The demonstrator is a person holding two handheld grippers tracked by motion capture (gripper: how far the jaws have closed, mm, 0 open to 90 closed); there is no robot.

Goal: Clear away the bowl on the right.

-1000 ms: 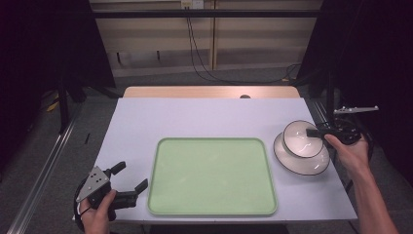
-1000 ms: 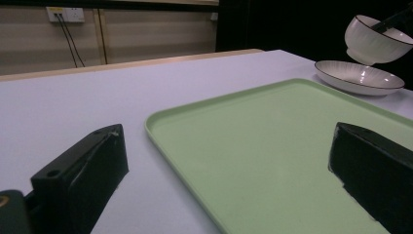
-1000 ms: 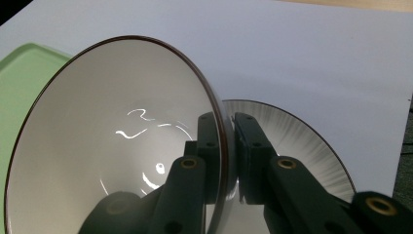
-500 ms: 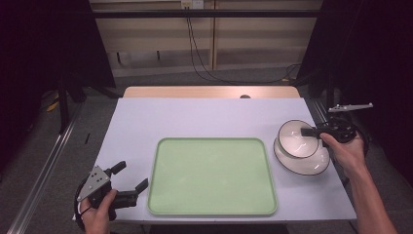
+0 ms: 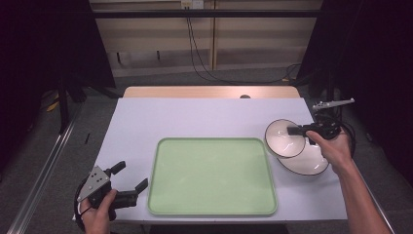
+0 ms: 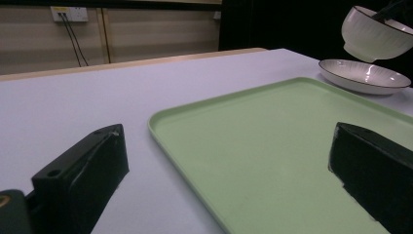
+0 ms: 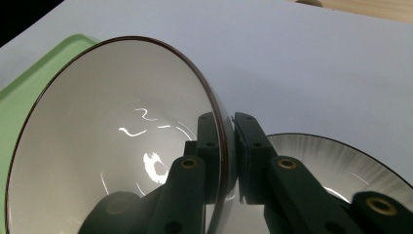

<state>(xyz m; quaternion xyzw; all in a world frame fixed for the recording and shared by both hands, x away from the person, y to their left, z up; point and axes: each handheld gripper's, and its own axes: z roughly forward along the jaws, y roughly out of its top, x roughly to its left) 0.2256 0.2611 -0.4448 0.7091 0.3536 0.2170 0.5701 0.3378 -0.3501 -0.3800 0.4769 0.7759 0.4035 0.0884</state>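
a: what's been changed since a sec ago?

b: the bowl [image 5: 284, 138] has been lifted off the plate [image 5: 307, 161] and carried toward the table's middle. it was sat in the plate at the table's right edge earlier; now it's held tilted, overlapping the plate's left rim and close to the right edge of the green tray [image 5: 212, 176]. plate and tray haven't been shifted.

a: grip?

b: right gripper [image 7: 233, 146] is clamped on the bowl's rim, one jaw inside, one outside. nothing is held by the left gripper [image 5: 130, 181]; its jaws are spread wide, and it's been kept parked at the table's front-left corner, just beside the tray's left edge.

a: meaning for the job?

b: prob. the bowl is being moved onto the tray, so pick-up can be taken as done, w/ carry under way and set-down not yet made. the plate may be handled after, but that's a guess.

a: anything given by one view & not another?

b: the clamp on the rim is made plain in the right gripper view; from the high view only a dark jaw across the bowl is seen. in the left gripper view, air is seen between bowl [image 6: 376, 33] and plate [image 6: 363, 75], so the bowl is clear of it. that gap can't be judged from above. the whole table [image 5: 195, 117] layout is given by the high view alone.
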